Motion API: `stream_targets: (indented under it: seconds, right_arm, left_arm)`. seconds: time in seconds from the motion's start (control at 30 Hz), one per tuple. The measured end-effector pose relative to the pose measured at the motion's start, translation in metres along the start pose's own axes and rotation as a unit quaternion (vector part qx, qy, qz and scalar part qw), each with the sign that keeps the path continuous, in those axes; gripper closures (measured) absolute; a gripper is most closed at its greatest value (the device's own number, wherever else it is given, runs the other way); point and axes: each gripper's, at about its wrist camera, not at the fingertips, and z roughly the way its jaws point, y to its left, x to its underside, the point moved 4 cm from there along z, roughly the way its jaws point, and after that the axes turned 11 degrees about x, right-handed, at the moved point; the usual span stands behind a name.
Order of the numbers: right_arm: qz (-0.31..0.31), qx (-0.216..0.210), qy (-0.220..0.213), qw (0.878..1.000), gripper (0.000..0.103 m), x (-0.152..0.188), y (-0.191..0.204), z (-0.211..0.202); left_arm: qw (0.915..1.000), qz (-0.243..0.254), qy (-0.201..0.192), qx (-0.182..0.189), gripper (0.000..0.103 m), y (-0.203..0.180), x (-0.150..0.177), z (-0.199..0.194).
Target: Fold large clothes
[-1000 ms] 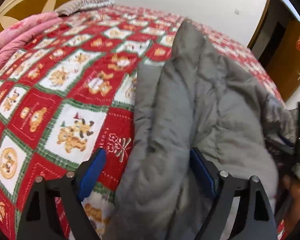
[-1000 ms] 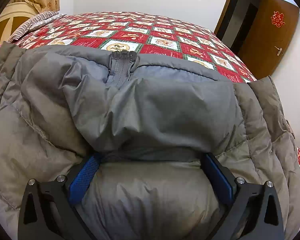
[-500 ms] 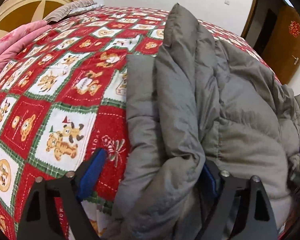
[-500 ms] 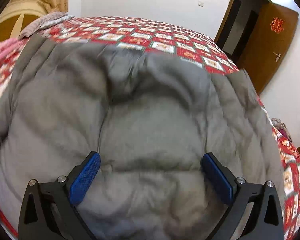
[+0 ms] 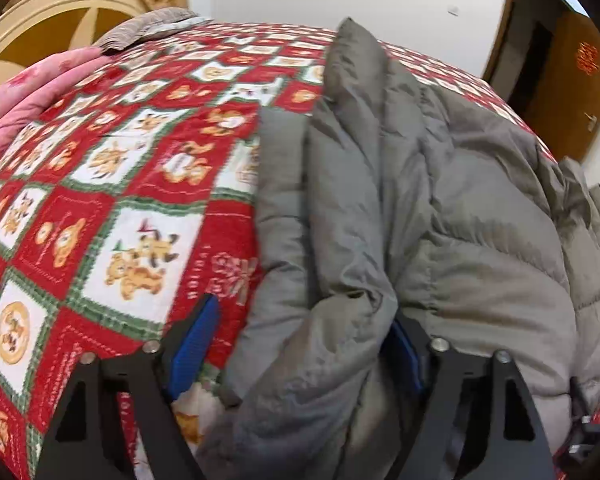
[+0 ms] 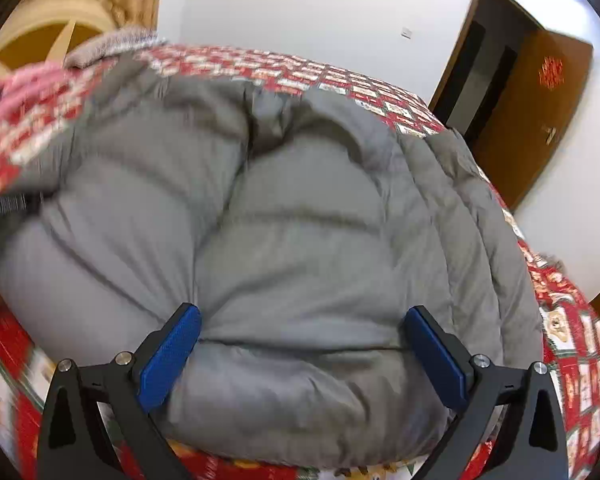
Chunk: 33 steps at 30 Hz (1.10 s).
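two grippers work over one grey padded jacket [image 5: 440, 208] lying on a red patchwork quilt [image 5: 100, 200]. in the left wrist view, a pink blanket [image 5: 32, 84] sits at the upper left of the frame. the left gripper [image 5: 300, 344] at the bottom centre has its fingers spread, with a bunched fold of the jacket between them. in the right wrist view, the jacket [image 6: 300, 220] fills the centre of the frame. the right gripper [image 6: 300, 350] at the bottom has its fingers spread wide over the padding. a brown door [image 6: 540, 92] stands at the upper right.
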Motion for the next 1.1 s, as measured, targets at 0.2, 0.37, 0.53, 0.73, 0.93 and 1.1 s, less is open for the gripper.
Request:
stream_targets:
  seconds: [0.2,0.37,0.53,0.73,0.93,1.1]
  right_arm:
    - [0.02,-0.014,0.023,0.999,0.002,-0.001,0.007,0.026]
    - [0.029,-0.01,0.025,0.999,0.002,0.005,0.006,0.021]
    - [0.027,-0.012,0.02,0.999,0.002,0.018,0.005,0.009]
    - [0.003,-0.049,0.005,0.999,0.002,0.022,0.037,-0.017]
    - [-0.032,-0.095,-0.02,0.995,0.002,0.017,0.087,-0.046]
    - [-0.05,-0.13,-0.023,0.99,0.002,0.013,0.068,-0.063]
  left_arm:
    - [0.9987,0.022,0.001,0.045,0.083,-0.017,0.0,-0.001]
    - [0.998,0.011,-0.005,0.062,0.092,-0.012,0.003,-0.016]
    - [0.9974,0.006,-0.02,0.07,0.093,0.006,0.007,-0.048]
    - [0.9975,-0.023,-0.035,0.056,0.094,0.054,0.009,-0.087]
    - [0.9973,-0.035,-0.06,0.024,0.095,0.096,-0.005,-0.13]
    - [0.9965,0.013,-0.082,-0.002,0.095,0.071,-0.025,-0.152]
